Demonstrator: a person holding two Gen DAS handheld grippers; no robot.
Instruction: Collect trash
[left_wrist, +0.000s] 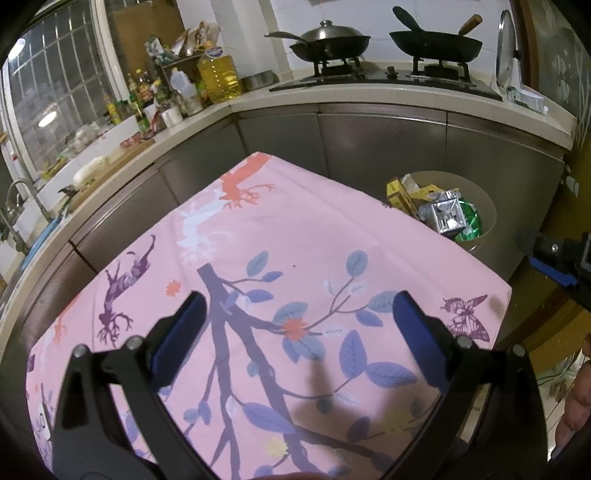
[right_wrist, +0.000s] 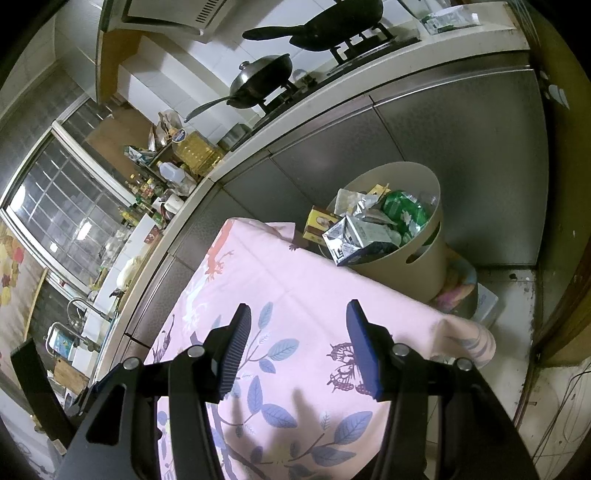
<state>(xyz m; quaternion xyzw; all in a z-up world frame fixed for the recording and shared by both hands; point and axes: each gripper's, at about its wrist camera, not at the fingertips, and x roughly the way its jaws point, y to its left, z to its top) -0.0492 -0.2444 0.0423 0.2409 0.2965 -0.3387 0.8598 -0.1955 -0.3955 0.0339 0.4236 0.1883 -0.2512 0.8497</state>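
- The left gripper (left_wrist: 295, 314) is hanging over the pink tablecloth (left_wrist: 295, 236) with its jaws spread wide and nothing between them; the blue pads are framing only printed leaves and a branch.
- The right gripper (right_wrist: 297, 345) is hovering over the same cloth near its corner, jaws standing partly apart and likewise empty.
- The trash is sitting in the beige bin (right_wrist: 436, 192) on the floor just past the table's far edge, against the grey cabinet fronts: a crumpled silver foil carton (right_wrist: 354, 236), a green wrapper (right_wrist: 402, 210) and a yellow box (right_wrist: 319, 221) leaning at the rim and looking close to spilling over.
- I am seeing no loose litter on the cloth from either view (the near edge is hidden behind the grippers), so the collecting looks about finished to me.
- If anything is left, I would be checking the near edge and the floor beside the bin, then going in with wide jaws, pinching a firm fold of the item and not the cloth beneath.
- The cloth is lying smooth and thin with soft creases, so it would snag easily.
- The foil is looking stiff and slippery; the bin is a smooth, rounded tub with oval handle slots.
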